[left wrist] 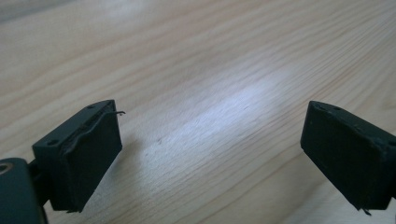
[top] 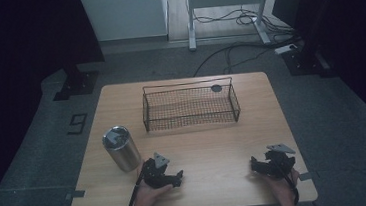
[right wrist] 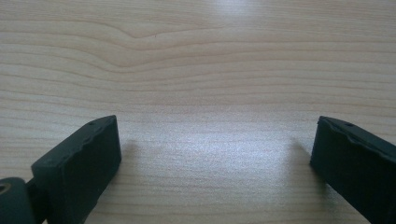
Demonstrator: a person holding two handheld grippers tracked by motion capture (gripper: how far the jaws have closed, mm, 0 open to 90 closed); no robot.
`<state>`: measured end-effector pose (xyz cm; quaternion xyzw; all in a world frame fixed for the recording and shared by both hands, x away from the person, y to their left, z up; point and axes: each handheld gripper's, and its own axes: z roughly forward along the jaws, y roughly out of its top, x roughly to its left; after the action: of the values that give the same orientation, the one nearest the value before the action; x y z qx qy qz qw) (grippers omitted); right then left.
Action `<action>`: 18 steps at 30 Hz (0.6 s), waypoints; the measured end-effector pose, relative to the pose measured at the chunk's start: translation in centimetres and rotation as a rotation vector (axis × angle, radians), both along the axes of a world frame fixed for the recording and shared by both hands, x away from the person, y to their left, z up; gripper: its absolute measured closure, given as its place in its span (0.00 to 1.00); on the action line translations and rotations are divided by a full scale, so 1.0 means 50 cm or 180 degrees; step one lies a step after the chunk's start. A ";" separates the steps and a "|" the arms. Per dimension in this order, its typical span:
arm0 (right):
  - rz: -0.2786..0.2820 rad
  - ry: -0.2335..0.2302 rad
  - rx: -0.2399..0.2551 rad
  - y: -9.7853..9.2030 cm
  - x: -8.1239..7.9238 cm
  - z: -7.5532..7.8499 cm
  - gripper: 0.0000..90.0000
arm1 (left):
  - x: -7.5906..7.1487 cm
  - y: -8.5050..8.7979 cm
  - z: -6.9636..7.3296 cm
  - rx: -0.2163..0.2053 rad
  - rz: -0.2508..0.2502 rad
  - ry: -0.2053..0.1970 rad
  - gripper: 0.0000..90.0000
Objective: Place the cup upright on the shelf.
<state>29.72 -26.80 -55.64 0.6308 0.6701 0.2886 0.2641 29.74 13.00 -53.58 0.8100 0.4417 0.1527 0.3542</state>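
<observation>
Here, on a pale wooden table point(top: 210, 146): left gripper point(top: 170, 177) low at the near edge, jaws spread wide with nothing between, bare wood grain showing in the gap in the left gripper view point(left wrist: 210, 154). Just beside it, up and to the left, a steel cup point(top: 121, 148), upright, near the table's left edge, apart from the gripper. Cylindrical, brushed silver, dull sheen on its side, top reflecting grey; whether lidded or open cannot be told. Right gripper point(top: 264, 165) near the front right corner, close to the near and right edges, jaws likewise held apart over bare wood in the right gripper view point(right wrist: 215, 154), gripping nothing. Wide clear stretch of tabletop between the two grippers and ahead of them. Farther back, a wire basket point(top: 191, 120) set across the middle of the table's far half, long side facing the person, well apart from both grippers and from the cup; a small dark round thing point(top: 216, 88) at its far right rim, too small to tell what. Open wood on either side of the basket out to the table's left and right edges. Dark floor around, cables point(top: 236, 48) beyond the far edge.
</observation>
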 end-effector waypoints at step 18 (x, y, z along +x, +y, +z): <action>0.0002 0.0000 0.0001 0.000 0.000 0.000 0.02 | -0.021 0.050 0.071 -0.0329 -0.0056 -0.0218 0.06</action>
<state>29.71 -26.80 -55.64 0.6306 0.6703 0.2888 0.2639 28.70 15.51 -50.03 0.7887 0.4295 0.1542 0.4119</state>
